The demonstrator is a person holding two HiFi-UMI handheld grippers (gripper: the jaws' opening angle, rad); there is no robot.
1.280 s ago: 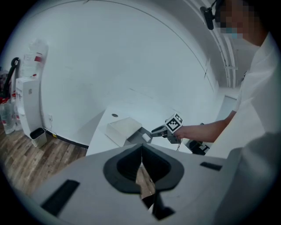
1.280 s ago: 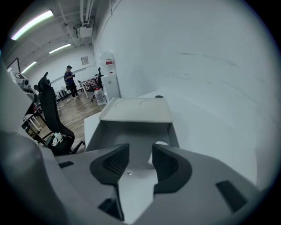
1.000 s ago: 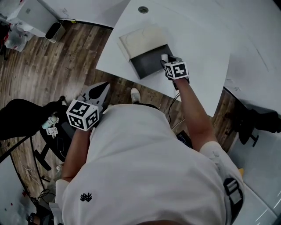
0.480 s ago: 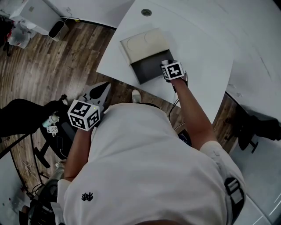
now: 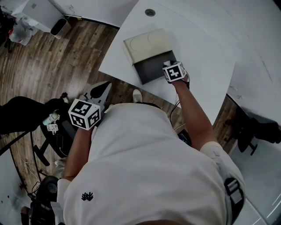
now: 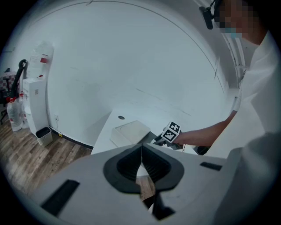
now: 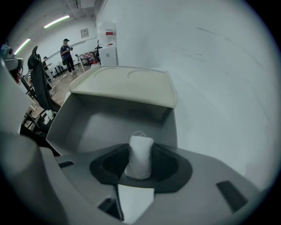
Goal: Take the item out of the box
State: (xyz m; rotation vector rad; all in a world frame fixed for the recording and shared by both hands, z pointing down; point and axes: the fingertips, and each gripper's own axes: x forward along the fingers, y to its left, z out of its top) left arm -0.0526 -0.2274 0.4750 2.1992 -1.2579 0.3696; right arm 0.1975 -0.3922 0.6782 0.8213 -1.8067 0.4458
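An open grey box [image 5: 147, 72] with its cream lid [image 5: 147, 44] folded back sits near the white table's front edge. My right gripper [image 5: 167, 66] points steeply down at the box's right end. In the right gripper view a small white roll-shaped item [image 7: 141, 154] stands between the jaws of the right gripper [image 7: 140, 168], over the box's grey inside [image 7: 105, 123]. The jaws have just been closing and the pads press on its sides. My left gripper [image 5: 101, 89] hangs off the table over the floor; in its own view the left gripper [image 6: 141, 165] is shut and holds nothing.
The white table [image 5: 206, 52] has a round cable hole [image 5: 150, 12] behind the box. Black office chairs stand at the left [image 5: 26, 116] and right [image 5: 259, 127] on the wooden floor. A waste bin [image 5: 58, 27] stands by the wall. A person [image 7: 66, 52] stands far off.
My right gripper has sunk a little toward the box's right end, with the white item at its tips. The left gripper has stayed where it was.
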